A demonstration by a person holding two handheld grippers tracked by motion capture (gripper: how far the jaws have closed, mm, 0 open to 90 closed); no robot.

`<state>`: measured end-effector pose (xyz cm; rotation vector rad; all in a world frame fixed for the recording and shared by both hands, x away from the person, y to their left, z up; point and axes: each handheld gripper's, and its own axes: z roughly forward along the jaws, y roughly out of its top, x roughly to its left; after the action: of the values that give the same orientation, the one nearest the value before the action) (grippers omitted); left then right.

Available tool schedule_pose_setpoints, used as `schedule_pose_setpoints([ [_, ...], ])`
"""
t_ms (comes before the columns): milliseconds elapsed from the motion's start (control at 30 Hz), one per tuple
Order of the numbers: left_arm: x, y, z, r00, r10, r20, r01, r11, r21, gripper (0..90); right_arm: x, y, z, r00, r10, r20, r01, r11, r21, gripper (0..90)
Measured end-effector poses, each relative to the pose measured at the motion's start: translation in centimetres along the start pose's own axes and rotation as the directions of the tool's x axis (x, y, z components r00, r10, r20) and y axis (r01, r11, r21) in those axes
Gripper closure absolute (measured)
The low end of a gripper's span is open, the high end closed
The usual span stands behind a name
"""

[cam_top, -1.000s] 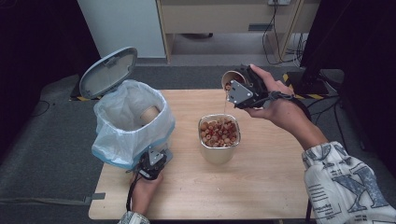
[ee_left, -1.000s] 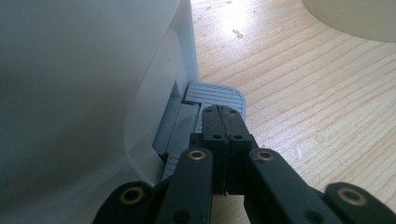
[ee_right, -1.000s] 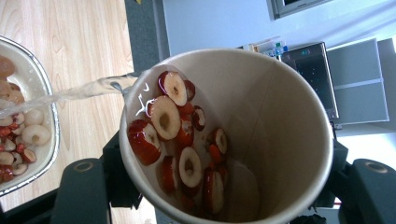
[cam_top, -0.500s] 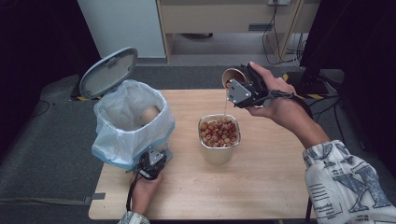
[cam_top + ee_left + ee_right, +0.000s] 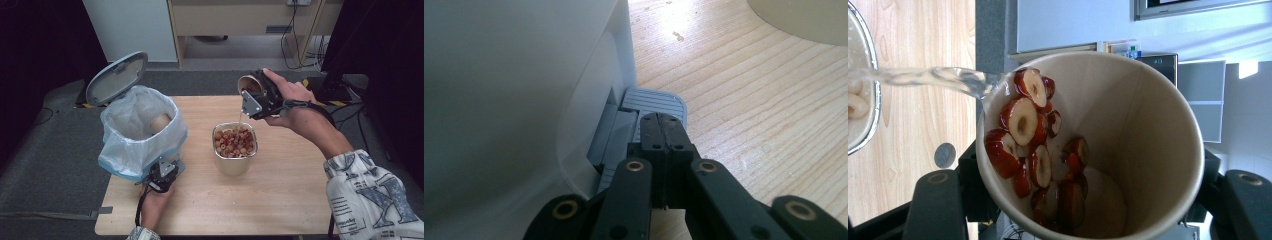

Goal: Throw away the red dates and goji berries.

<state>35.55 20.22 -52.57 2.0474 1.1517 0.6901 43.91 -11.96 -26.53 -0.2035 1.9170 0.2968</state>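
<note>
My right gripper point(image 5: 254, 94) is shut on a tilted paper cup point(image 5: 248, 83), held above and behind a metal container point(image 5: 235, 164) of red date slices point(image 5: 235, 141). A thin stream of water point(image 5: 240, 117) runs from the cup's rim into the container. In the right gripper view the cup point(image 5: 1138, 145) holds cut date slices point(image 5: 1020, 122) piled at its lower lip, and water point(image 5: 923, 76) spills over it. My left gripper point(image 5: 162, 175) is shut, and in the left gripper view its tips point(image 5: 661, 122) rest on the grey pedal point(image 5: 659, 100) of the bin.
The pedal bin point(image 5: 140, 132) stands at the table's left with a pale blue bag, its grey lid point(image 5: 117, 77) raised and another paper cup point(image 5: 160, 121) inside. Bare wooden table point(image 5: 280, 200) lies in front of the container. Cables and a cabinet are beyond the far edge.
</note>
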Motion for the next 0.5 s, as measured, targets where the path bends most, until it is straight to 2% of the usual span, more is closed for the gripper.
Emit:
schedule_pose_setpoints([
  [133,0.00,0.00,0.00,1.0000,0.000,0.001,0.000,1.0000,0.000,89.0,0.14,-0.03,0.06,0.9997,-0.022,0.007,0.022,1.000,0.007,30.9],
  [500,-0.01,0.01,-0.01,1.0000,0.002,0.000,-0.002,1.0000,-0.001,89.0,0.17,0.09,0.06,0.9994,-0.032,0.015,0.032,0.999,0.007,30.9],
])
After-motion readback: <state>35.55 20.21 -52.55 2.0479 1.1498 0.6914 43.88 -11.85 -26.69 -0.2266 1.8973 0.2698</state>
